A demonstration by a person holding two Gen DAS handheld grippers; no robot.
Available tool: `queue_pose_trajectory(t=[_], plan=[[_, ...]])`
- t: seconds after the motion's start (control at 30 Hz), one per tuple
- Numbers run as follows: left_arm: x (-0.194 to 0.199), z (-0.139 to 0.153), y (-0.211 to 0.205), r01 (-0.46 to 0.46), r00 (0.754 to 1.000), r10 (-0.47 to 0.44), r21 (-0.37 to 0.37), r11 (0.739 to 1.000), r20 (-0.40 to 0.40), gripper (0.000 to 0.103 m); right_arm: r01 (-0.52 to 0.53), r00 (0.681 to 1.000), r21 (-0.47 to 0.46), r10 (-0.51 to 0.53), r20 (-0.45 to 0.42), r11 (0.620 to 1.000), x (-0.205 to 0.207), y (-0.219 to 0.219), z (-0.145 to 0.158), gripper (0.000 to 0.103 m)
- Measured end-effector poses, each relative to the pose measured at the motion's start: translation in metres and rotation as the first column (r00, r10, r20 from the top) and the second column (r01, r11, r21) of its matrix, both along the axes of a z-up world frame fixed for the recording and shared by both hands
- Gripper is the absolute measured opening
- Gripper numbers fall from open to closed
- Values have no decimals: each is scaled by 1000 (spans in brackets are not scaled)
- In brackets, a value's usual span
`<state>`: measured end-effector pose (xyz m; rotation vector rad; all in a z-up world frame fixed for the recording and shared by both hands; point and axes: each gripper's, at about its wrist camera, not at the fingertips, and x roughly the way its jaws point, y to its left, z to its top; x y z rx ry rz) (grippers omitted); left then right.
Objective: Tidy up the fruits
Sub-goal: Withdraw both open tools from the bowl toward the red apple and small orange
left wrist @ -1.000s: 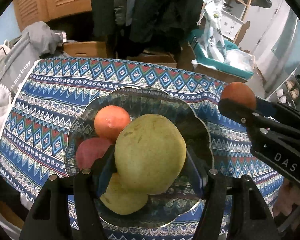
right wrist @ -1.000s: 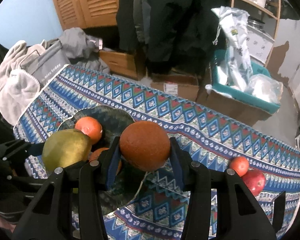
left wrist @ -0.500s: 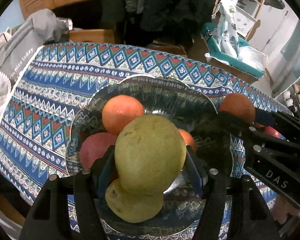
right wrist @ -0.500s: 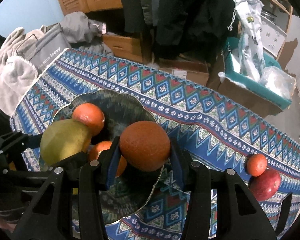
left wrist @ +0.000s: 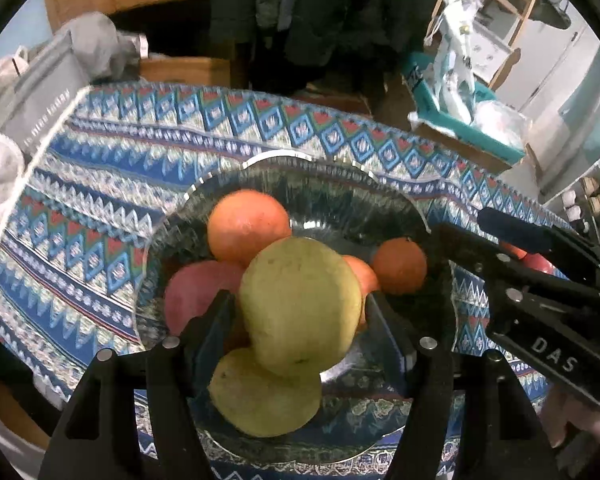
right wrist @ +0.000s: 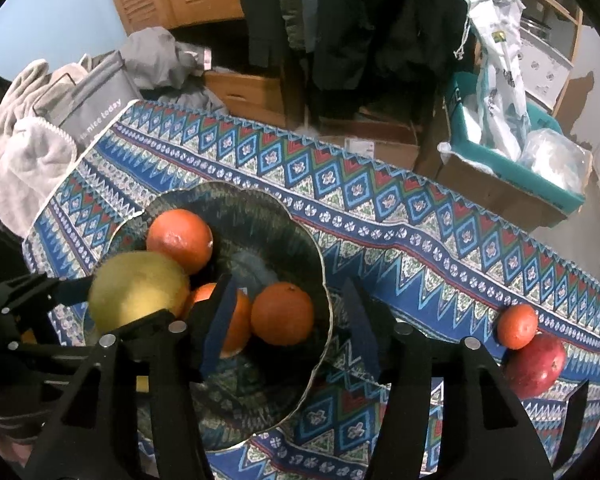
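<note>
Two tools: we tilt both steeply down over the bowl [right wrist: 320,256].
Left tool [left wrist: 300,320]: jaws opening, pear [left wrist: 300,304] between them.
Right tool [right wrist: 288,320]: jaws opening; orange [right wrist: 282,313] lies loose in bowl.

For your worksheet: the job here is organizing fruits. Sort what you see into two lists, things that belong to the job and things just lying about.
Belongs to the job:
- dark scalloped glass bowl
- large green pear between the opening left gripper jaws
- round orange just below the opening right gripper
- small tangerine
- red apple

Just lying about:
- grey bag
- white towel
- teal box
</note>
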<state>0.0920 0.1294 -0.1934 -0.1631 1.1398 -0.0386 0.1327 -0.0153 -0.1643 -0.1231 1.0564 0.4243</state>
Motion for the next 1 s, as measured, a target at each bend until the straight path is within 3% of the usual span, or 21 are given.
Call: queue_pose_trajectory(t=[0.07, 0.47, 1.0], plan=[[-3, 10, -2, 8, 999, -9, 23, 1000, 38, 80, 4, 1000, 6, -4, 7, 1000, -1, -2, 4, 56], [-12, 33, -12, 27, 996, -29, 30, 999, 88, 80, 49, 996, 30, -51, 71, 998, -16, -28, 37, 61], [-29, 71, -43, 81, 981, -91, 69, 994, 171, 80, 117, 974, -48, -105, 203, 992, -47, -69, 73, 72]])
